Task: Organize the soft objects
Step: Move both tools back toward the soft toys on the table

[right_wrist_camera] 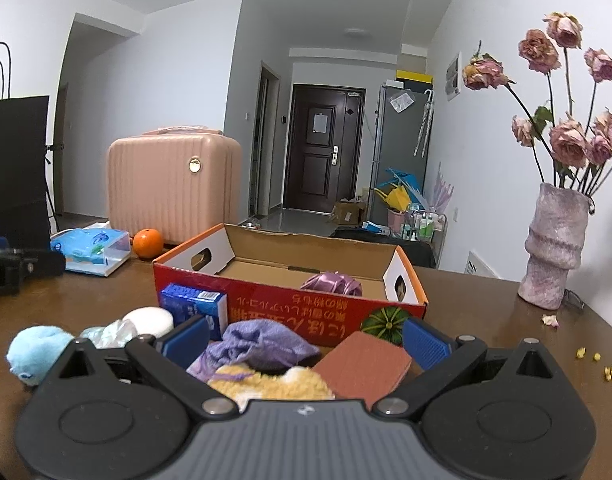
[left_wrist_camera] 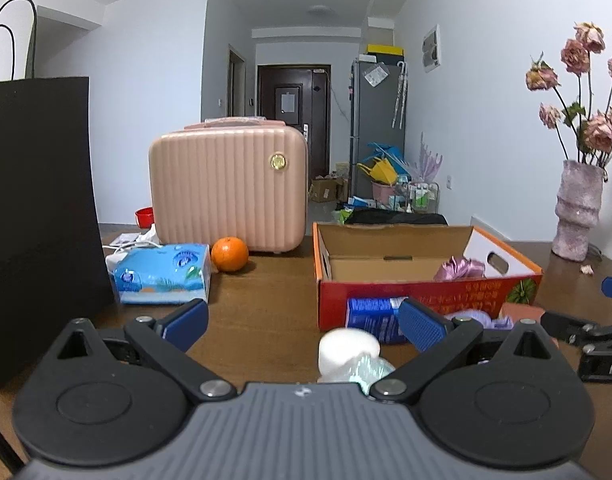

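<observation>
On the brown wooden surface [right_wrist_camera: 486,312] we see an open red cardboard box [right_wrist_camera: 290,304] holding a shiny purple fabric bundle [right_wrist_camera: 332,283]. Both our left tool [left_wrist_camera: 304,322] and right tool [right_wrist_camera: 306,338] stand apart, empty; a lavender knitted pouch [right_wrist_camera: 262,344] lies between the right one's fingers. Behind, a hallway ends at a dark door [right_wrist_camera: 322,148].
</observation>
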